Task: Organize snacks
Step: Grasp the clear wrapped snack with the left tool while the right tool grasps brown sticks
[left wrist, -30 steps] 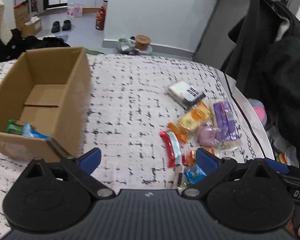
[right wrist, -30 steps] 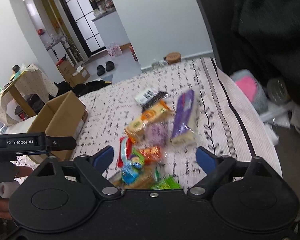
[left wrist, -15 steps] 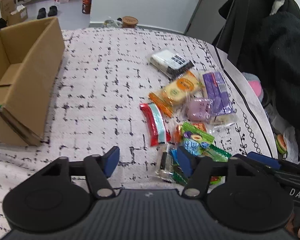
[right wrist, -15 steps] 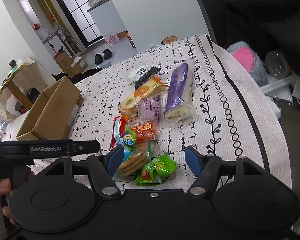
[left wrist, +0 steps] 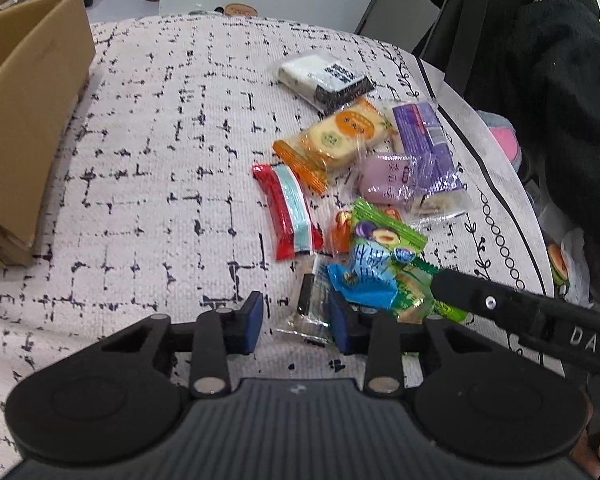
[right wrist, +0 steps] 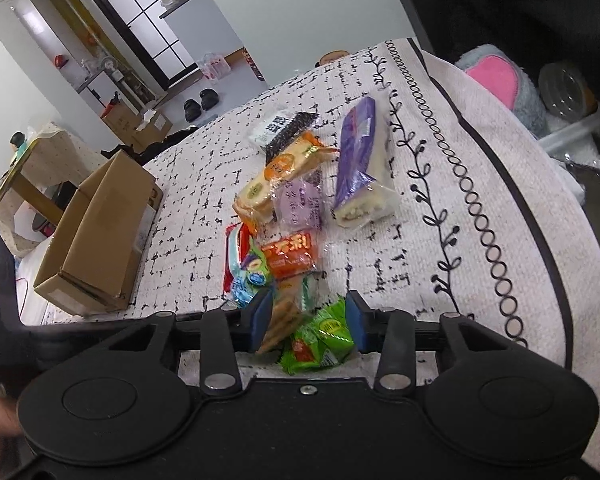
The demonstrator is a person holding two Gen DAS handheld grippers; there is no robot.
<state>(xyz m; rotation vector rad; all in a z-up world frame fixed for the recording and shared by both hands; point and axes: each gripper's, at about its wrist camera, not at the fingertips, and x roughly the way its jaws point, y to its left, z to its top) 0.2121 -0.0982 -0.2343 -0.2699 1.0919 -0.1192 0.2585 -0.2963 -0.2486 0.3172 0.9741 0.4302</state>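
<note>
Two grippers are working the near end of the snack pile at once. Taking the cardboard box (left wrist: pixel 28 120) as the landmark, the pile lies well apart from it across the patterned cloth (left wrist: pixel 160 184), on the side away from the box's open top.

A second ago both sets of jaws stood wide above the pile; now each has sunk to the cloth and the jaws are closing. The left gripper (left wrist: pixel 296 318) has a clear-wrapped snack with a dark bar (left wrist: pixel 310 304) between its blue pads, its far pad at the wrapper's edge and its near pad still short of it, so nothing is clamped yet. The right gripper (right wrist: pixel 308 320) straddles a cracker packet (right wrist: pixel 282 318) and a green packet (right wrist: pixel 320 340); its inner pad touches the crackers, while whether the other pad presses the green wrapper I cannot tell.

Farther from the box than these lie the blue-and-green sweets (left wrist: pixel 370 264), the red bar (left wrist: pixel 290 212), the orange biscuit pack (left wrist: pixel 340 136) and the purple roll (left wrist: pixel 426 148), untouched.

My reading: reaching has turned into grasping, and both hands should soon be carrying a snack across to the box.
</note>
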